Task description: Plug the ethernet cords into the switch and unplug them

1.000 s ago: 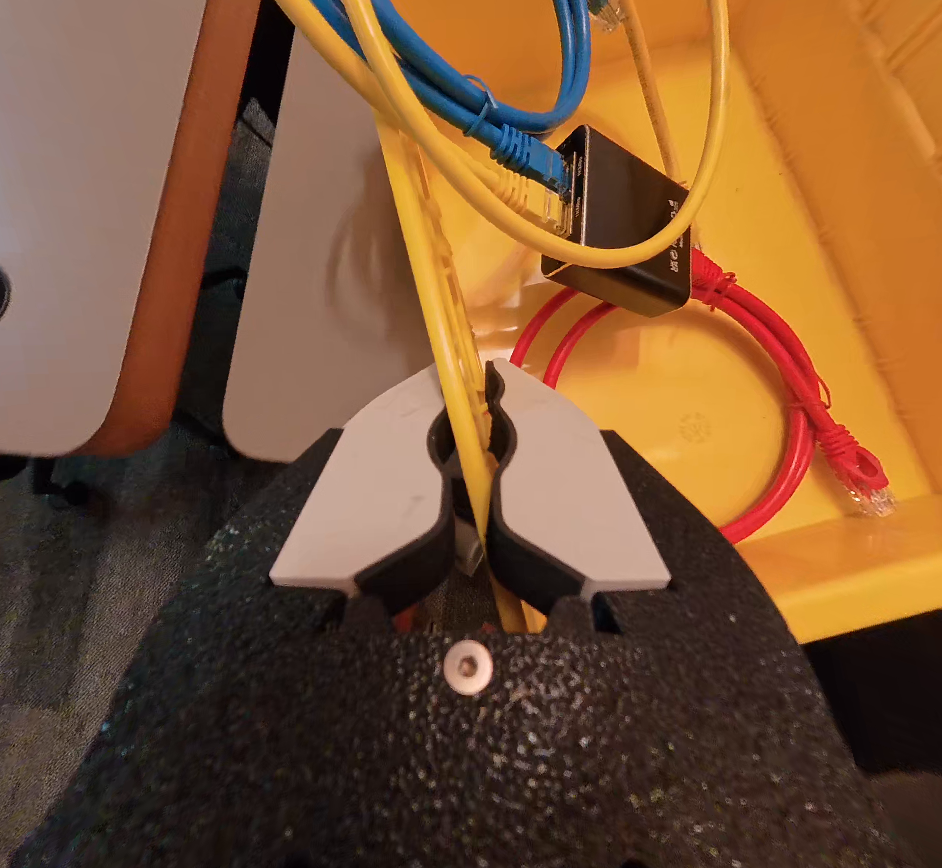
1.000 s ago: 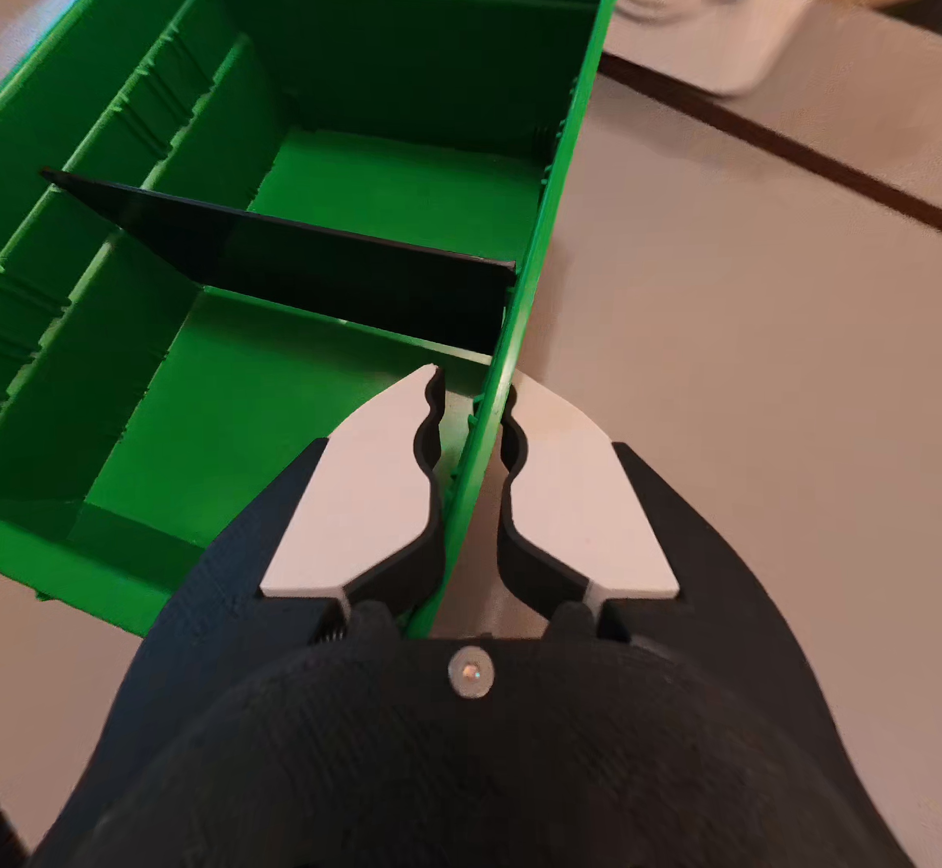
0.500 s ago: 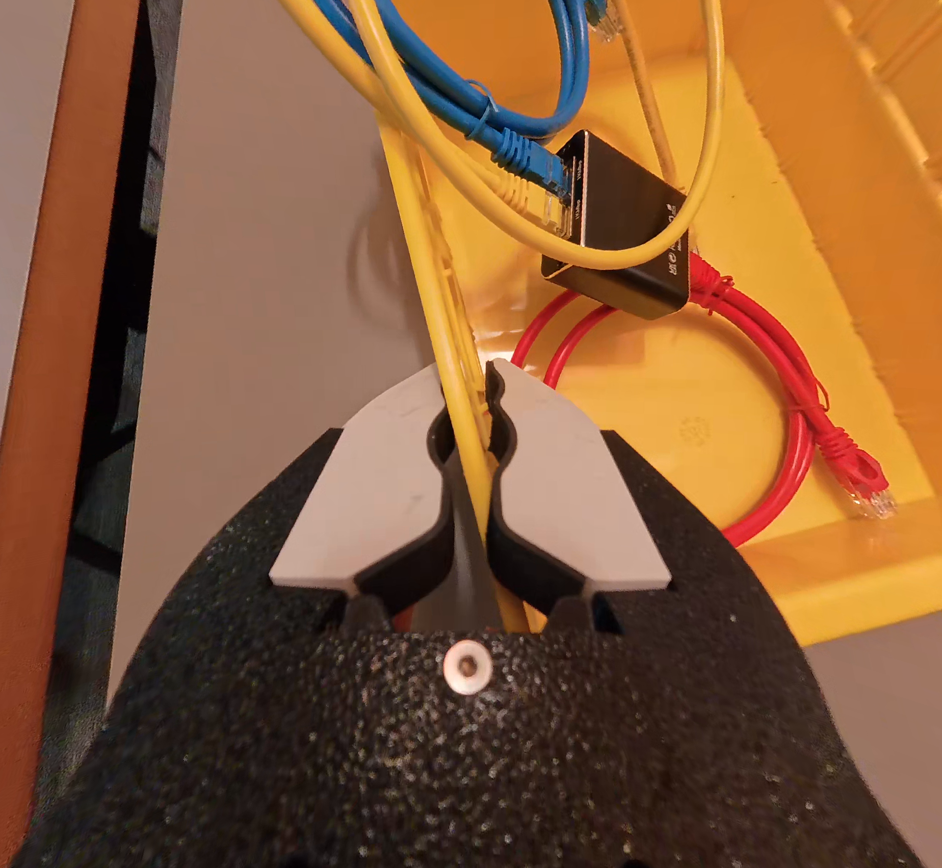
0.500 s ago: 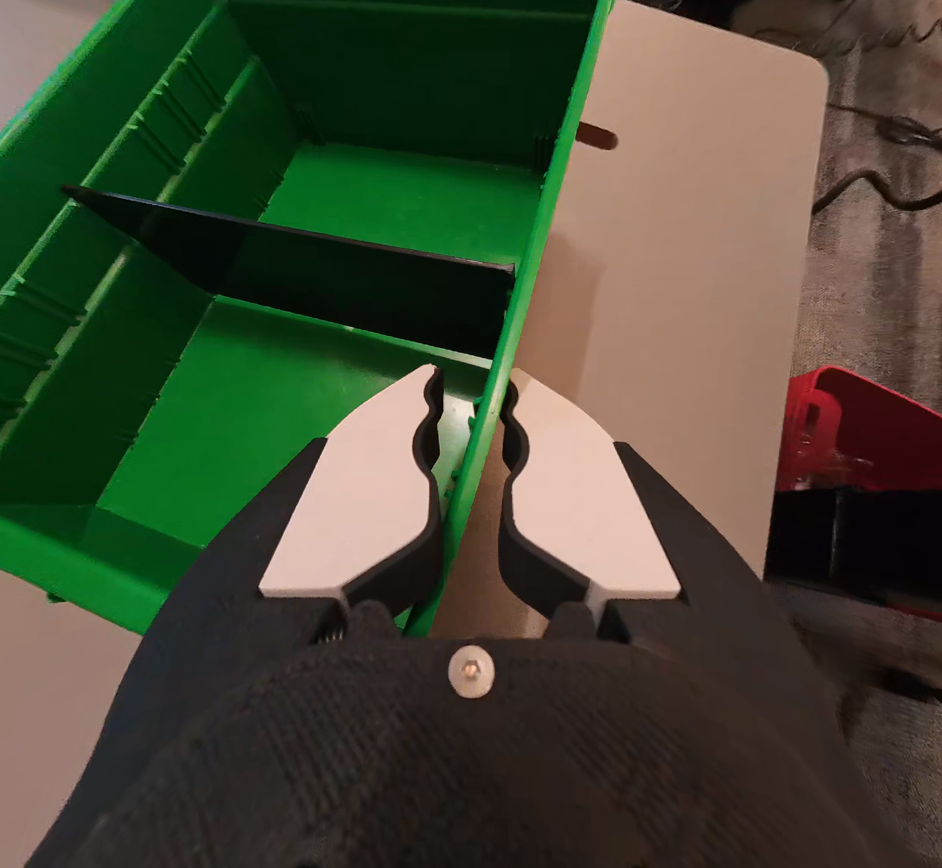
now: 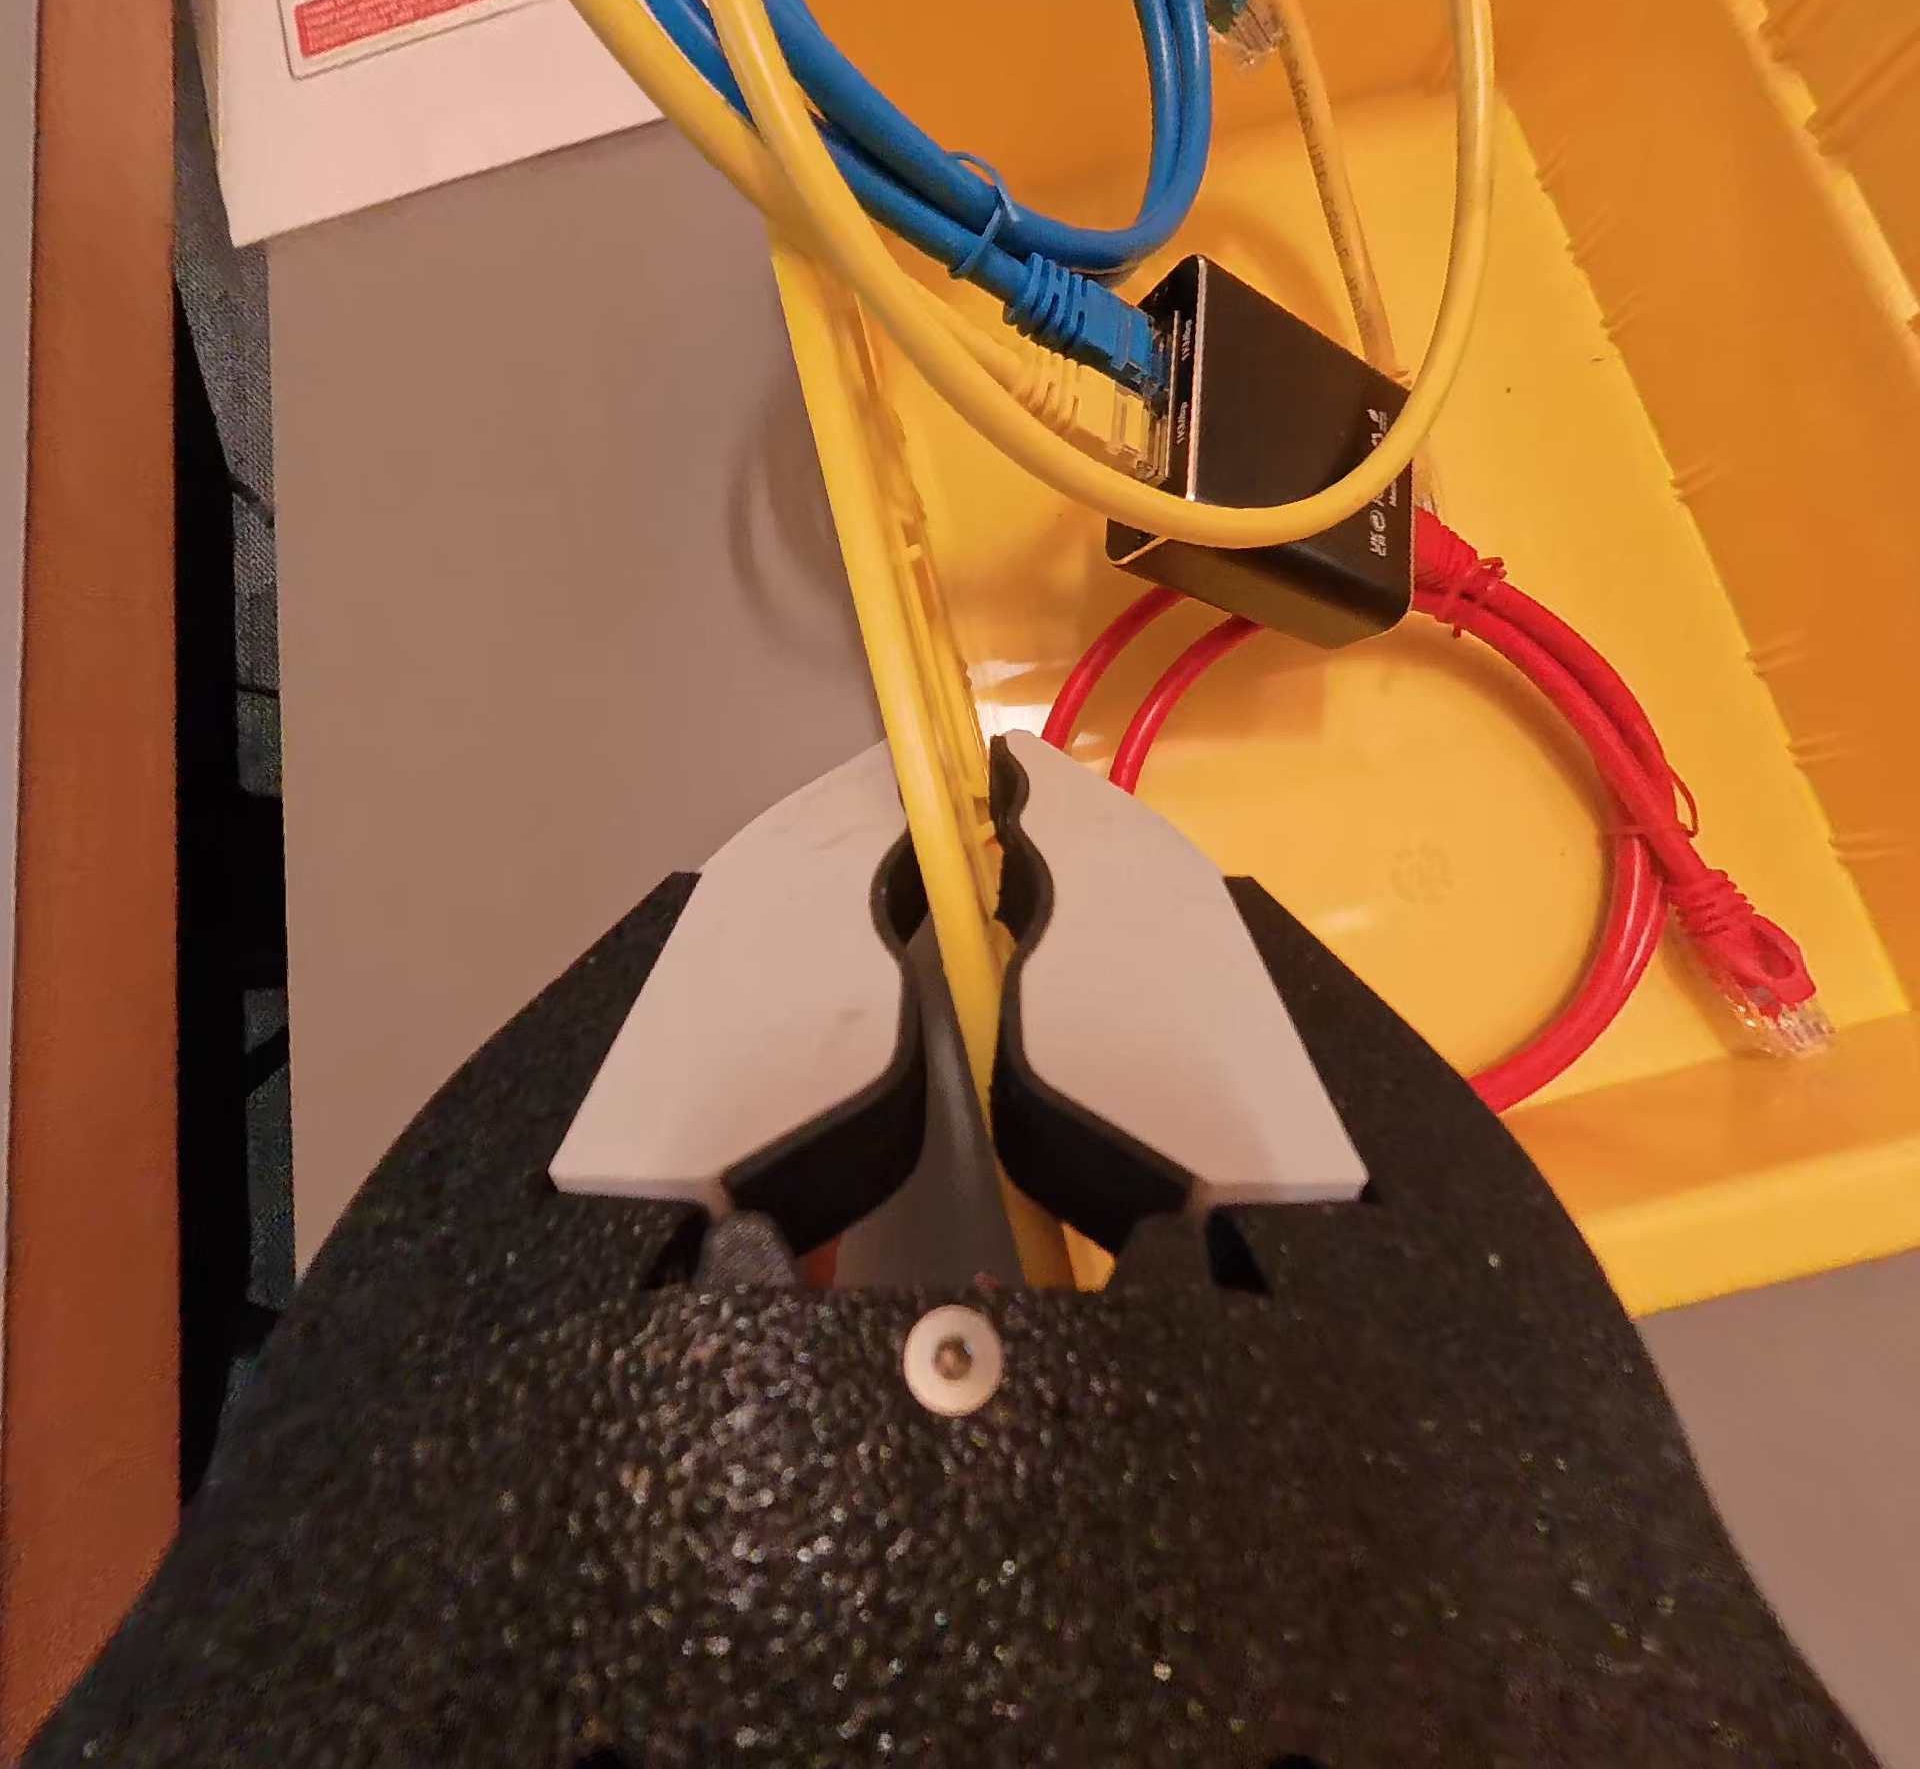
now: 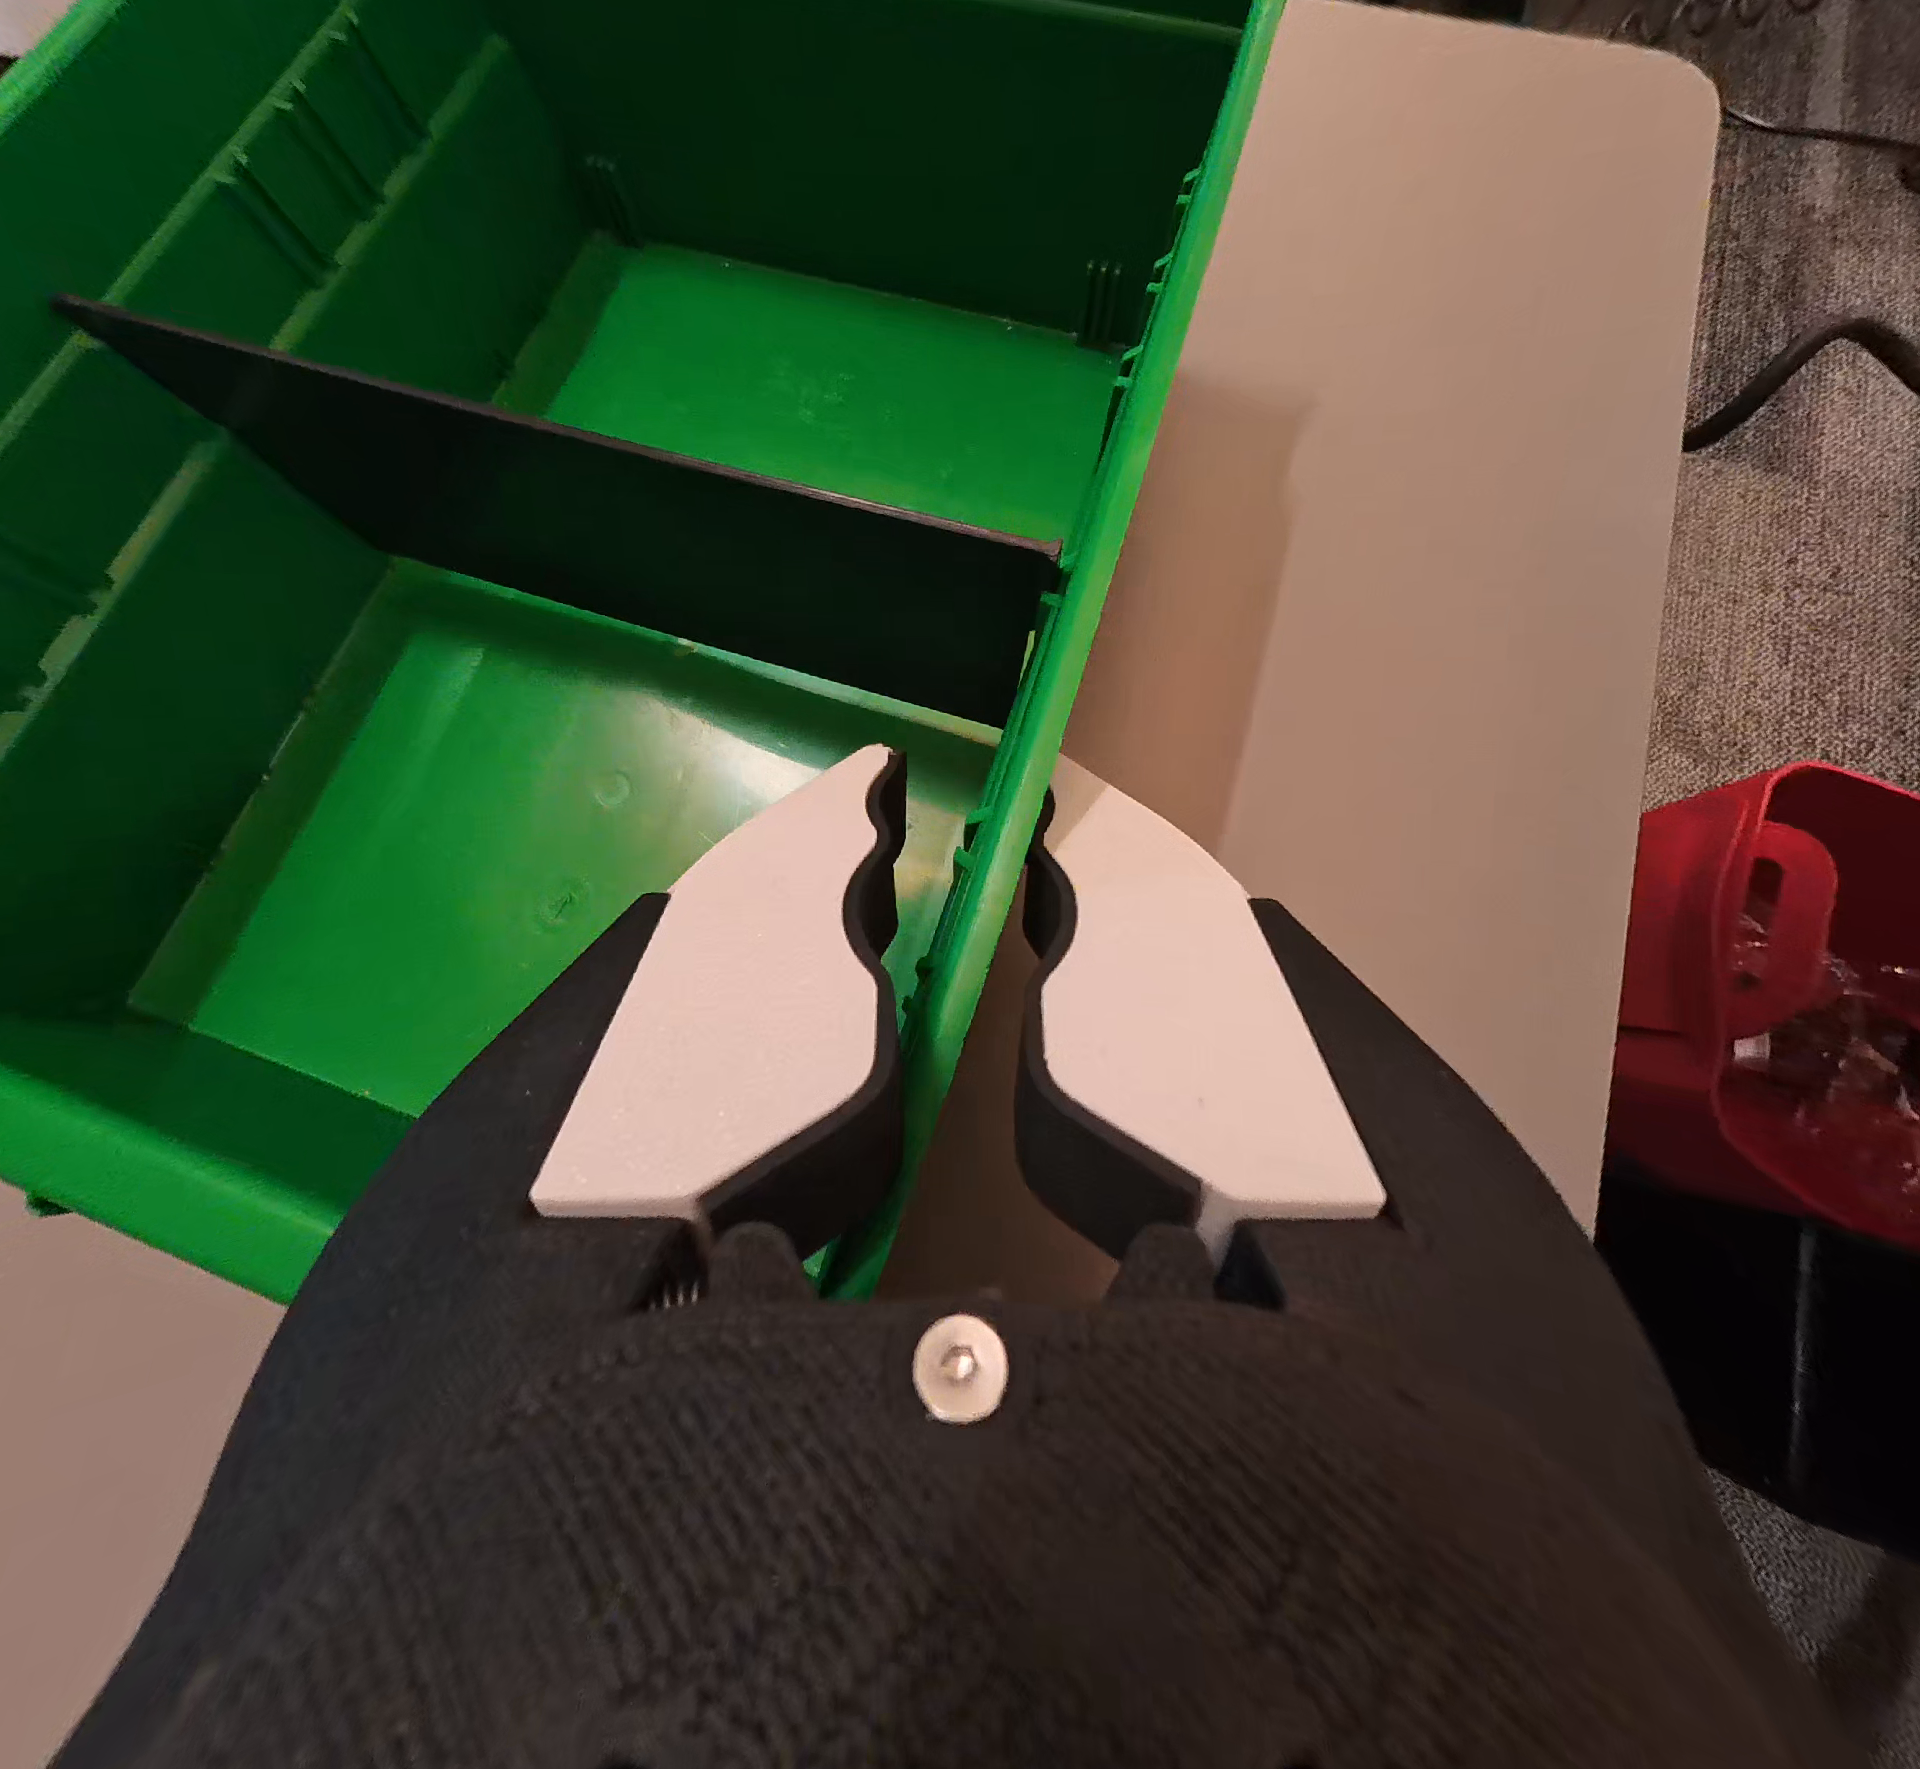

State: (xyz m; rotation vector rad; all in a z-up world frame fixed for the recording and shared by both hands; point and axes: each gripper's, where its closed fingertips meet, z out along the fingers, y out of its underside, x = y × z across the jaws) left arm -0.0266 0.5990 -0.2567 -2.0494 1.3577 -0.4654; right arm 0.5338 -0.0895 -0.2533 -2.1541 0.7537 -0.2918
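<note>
My left gripper (image 5: 948, 763) is shut on the left wall of a yellow bin (image 5: 1714, 431). In the bin lies a black switch (image 5: 1278, 431). A blue cord (image 5: 1174, 109) and a yellow cord (image 5: 1465, 161) are plugged into its left face, and a red cord (image 5: 1621, 784) is plugged into its right side. The red cord's free plug (image 5: 1756, 971) rests on the bin floor. My right gripper (image 6: 971, 779) is shut on the right wall of a green bin (image 6: 1132, 389), which has a black divider (image 6: 623, 514) and nothing else inside.
A printed paper sheet (image 5: 416, 57) lies on the grey tabletop (image 5: 520, 576) beside the yellow bin, with a wooden edge (image 5: 94, 576) at far left. The green bin is over a beige table (image 6: 1403, 472). A red container (image 6: 1818, 992) stands on the carpet to its right. Across from one pair of fingers to the other is roughly 90 cm.
Both bins stay fixed in my grippers while the background shifts. The yellow bin has moved over the grey tabletop and the paper has come into view. The green bin has moved near the table's edge.
</note>
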